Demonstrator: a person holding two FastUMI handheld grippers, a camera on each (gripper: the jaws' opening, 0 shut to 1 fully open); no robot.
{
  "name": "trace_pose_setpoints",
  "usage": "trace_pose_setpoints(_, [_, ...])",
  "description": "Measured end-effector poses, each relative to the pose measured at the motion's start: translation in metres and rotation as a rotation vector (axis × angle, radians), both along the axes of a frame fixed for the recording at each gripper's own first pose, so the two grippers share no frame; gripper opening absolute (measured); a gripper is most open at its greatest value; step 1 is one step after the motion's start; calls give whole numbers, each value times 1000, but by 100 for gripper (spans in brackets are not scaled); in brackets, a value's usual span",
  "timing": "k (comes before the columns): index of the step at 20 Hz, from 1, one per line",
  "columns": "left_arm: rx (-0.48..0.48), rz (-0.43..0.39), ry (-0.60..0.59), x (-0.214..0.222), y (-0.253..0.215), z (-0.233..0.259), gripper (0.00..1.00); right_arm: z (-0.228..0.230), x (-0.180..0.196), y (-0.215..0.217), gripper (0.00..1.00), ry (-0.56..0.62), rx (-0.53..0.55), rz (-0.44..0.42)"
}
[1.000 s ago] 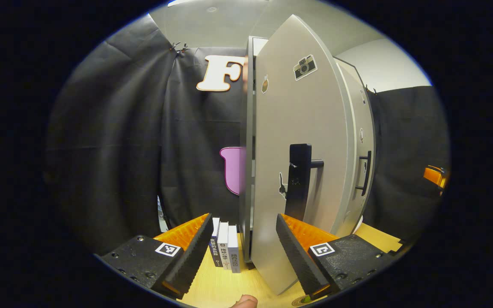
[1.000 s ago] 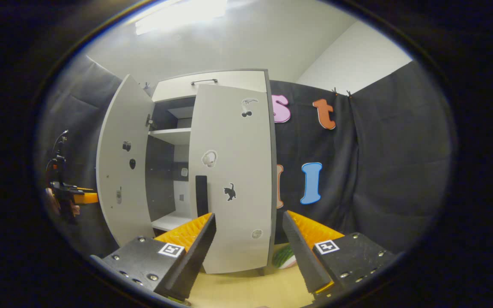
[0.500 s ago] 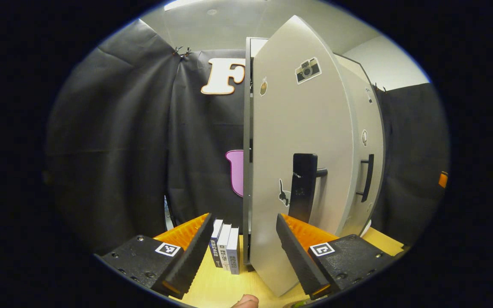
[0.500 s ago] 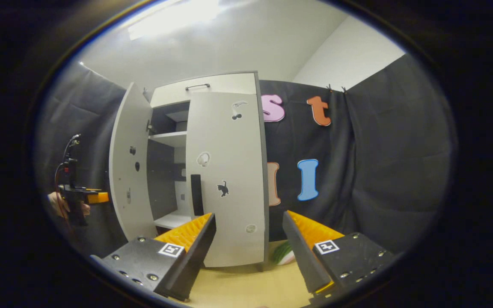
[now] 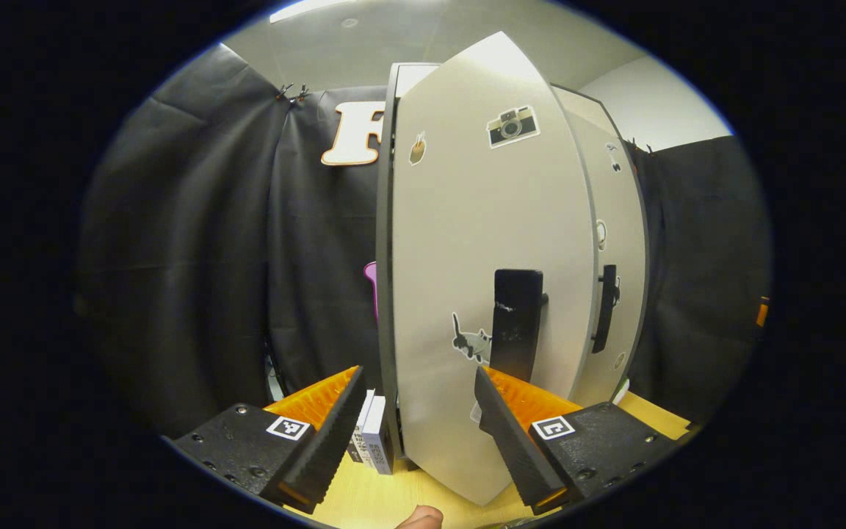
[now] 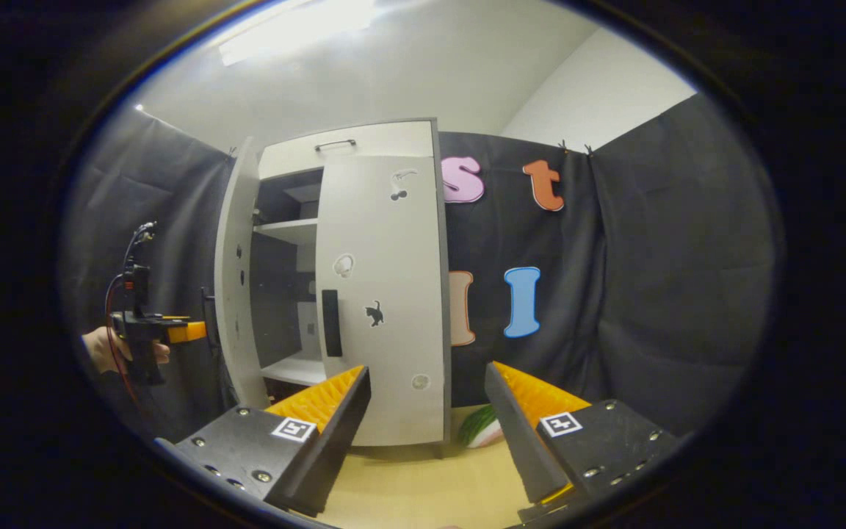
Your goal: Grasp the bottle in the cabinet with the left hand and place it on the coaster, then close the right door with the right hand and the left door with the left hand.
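The grey cabinet's left door (image 5: 467, 242) stands half shut right in front of my left gripper (image 5: 419, 433), which is open with nothing between its fingers; the door's black handle (image 5: 517, 323) is just above the right finger. In the right gripper view the right door (image 6: 386, 308) lies flat against the cabinet, and the left door (image 6: 236, 294) stands ajar, showing dark shelves (image 6: 291, 231). A hand holds the left gripper (image 6: 173, 332) against that door's outer face. My right gripper (image 6: 427, 433) is open and empty, a little back from the right door.
A few books (image 5: 373, 441) stand on the wooden table (image 5: 371, 499) left of the cabinet. A green and white object (image 6: 480, 428) lies beside the cabinet's right foot. Black cloth walls close in on all sides.
The left door has swung further towards shut, with the left gripper following it. The right gripper has drawn back slightly from the right door.
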State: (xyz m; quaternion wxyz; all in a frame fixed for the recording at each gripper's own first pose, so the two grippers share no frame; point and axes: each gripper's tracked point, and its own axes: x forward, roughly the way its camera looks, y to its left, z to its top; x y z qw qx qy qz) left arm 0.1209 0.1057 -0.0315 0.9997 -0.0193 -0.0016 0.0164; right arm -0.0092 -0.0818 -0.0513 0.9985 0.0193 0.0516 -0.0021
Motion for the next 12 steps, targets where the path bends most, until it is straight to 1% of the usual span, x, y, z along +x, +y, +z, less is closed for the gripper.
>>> trace_pose_setpoints(1, [-2,-11,-6,2,-6,1,92,0,0,0,95,2,3,3])
trace_pose_setpoints(2, [-3,-24,-10,0,-14,2,96,0,1,2,95,0,5,9])
trace_pose_setpoints(3, [-5,-33,-10,-3,-19,1,94,1,1,3,95,1,7,11])
trace_pose_setpoints(6, [-1,-54,-7,-4,-33,4,94,3,-1,5,95,-7,11,5])
trace_pose_setpoints(7, [0,-60,-10,-5,-38,5,94,5,-2,7,95,-13,12,9])
trace_pose_setpoints(8, [-2,-59,-10,-7,-41,7,92,6,-3,8,95,-17,13,9])
trace_pose_setpoints(9, [-6,-62,-10,-11,-44,7,94,6,-3,10,95,-17,15,10])
trace_pose_setpoints(12, [-26,-72,-20,-24,-51,14,94,6,-3,16,95,-10,24,15])
